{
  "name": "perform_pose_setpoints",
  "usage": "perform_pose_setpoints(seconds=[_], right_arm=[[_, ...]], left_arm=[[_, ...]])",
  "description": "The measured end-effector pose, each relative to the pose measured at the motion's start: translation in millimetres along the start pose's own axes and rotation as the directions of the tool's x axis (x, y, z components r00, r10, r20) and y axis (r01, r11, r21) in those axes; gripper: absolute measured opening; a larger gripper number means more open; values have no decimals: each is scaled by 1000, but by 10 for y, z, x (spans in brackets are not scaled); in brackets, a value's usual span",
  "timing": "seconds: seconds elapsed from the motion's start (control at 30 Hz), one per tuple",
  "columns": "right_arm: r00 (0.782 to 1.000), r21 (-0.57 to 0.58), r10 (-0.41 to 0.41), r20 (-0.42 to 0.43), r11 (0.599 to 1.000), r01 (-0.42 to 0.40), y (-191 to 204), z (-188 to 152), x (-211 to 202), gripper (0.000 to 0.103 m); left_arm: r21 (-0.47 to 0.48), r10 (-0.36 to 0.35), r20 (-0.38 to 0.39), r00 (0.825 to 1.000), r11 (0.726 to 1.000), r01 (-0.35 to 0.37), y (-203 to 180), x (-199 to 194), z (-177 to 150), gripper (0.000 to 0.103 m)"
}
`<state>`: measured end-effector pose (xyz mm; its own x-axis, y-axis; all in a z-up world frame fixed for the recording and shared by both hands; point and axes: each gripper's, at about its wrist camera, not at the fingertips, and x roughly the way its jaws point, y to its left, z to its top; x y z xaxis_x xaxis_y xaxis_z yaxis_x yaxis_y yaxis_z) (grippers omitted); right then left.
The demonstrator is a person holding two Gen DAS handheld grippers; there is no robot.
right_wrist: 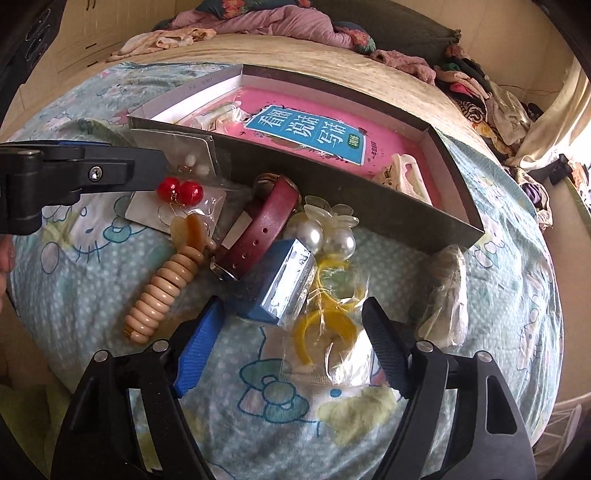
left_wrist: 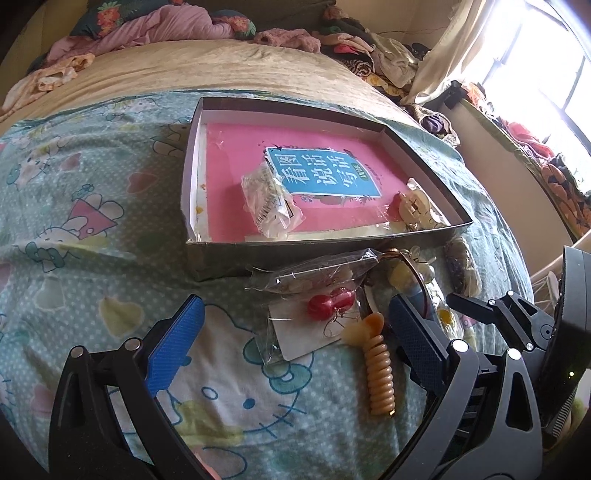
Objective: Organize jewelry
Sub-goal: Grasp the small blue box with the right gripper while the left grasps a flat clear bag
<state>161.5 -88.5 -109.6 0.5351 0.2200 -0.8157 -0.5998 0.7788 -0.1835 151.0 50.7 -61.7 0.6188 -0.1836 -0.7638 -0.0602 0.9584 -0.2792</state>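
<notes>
A shallow grey box (left_wrist: 221,258) (right_wrist: 332,192) lies on the bed with a pink book (left_wrist: 240,177) (right_wrist: 266,107), a bagged item (left_wrist: 269,206) and a cream hair clip (left_wrist: 413,206) (right_wrist: 406,177) inside. In front of it lie bagged red bead earrings (left_wrist: 325,306) (right_wrist: 181,192), a beige coil bracelet (left_wrist: 376,373) (right_wrist: 162,291), a maroon strap (right_wrist: 262,225), pearl ornaments (right_wrist: 325,236), a blue box (right_wrist: 280,284) and a bagged yellow ring (right_wrist: 325,328). My left gripper (left_wrist: 295,325) is open around the earrings. My right gripper (right_wrist: 295,325) is open, empty, around the yellow ring bag.
The Hello Kitty sheet (left_wrist: 74,221) (right_wrist: 517,295) covers the bed. Clothes (left_wrist: 147,26) are piled at the far edge and right. A bagged pale item (right_wrist: 447,295) lies right of the pile. The left gripper's finger (right_wrist: 92,173) crosses the right wrist view at left.
</notes>
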Motion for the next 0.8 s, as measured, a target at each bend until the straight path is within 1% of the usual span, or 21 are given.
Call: perform_pose_setpoints(seconds=[0.07, 0.1, 0.17, 0.23, 0.33, 0.43, 0.53, 0.6, 0.63, 0.73, 0.8], right_arm=[[1000, -4, 22, 12, 1000, -22, -8, 20, 7, 63], [999, -10, 33, 18, 999, -33, 2, 29, -6, 55], [998, -18, 46, 33, 999, -46, 1, 43, -28, 48], [997, -6, 61, 44, 998, -61, -14, 19, -65, 46], [991, 45, 117, 61, 992, -120, -121, -4, -114, 43], [984, 103, 161, 82, 980, -169, -259, -28, -176, 41], [978, 141, 185, 101, 970, -198, -349, -71, -242, 40], [974, 163, 194, 113, 964, -211, -408, -95, -283, 40], [973, 170, 198, 119, 961, -217, -438, -104, -302, 40], [970, 183, 203, 135, 957, -225, -490, -137, -365, 39], [968, 188, 204, 146, 955, -229, -493, -167, -405, 39]], left_arm=[[-14, 0, -2, 1000, 1000, 0, 0, 40, 10, 93], [-20, -2, -2, 1000, 1000, 2, -4, 62, 14, 93], [-30, -1, 1, 1000, 1000, 1, -18, 97, 25, 93], [-40, 5, 5, 1000, 999, -5, -33, 137, 37, 93], [-55, 10, 10, 1000, 998, -10, -57, 191, 48, 92], [-77, 30, 14, 999, 997, -29, -51, 230, 61, 79], [-96, 49, 16, 999, 994, -47, -41, 253, 62, 75], [-98, 62, 22, 998, 993, -59, -38, 254, 60, 70], [-99, 70, 26, 997, 993, -67, -28, 249, 57, 64], [-98, 57, 33, 998, 994, -54, -4, 217, 47, 58], [-80, 51, 49, 997, 996, -47, -25, 161, 38, 58]])
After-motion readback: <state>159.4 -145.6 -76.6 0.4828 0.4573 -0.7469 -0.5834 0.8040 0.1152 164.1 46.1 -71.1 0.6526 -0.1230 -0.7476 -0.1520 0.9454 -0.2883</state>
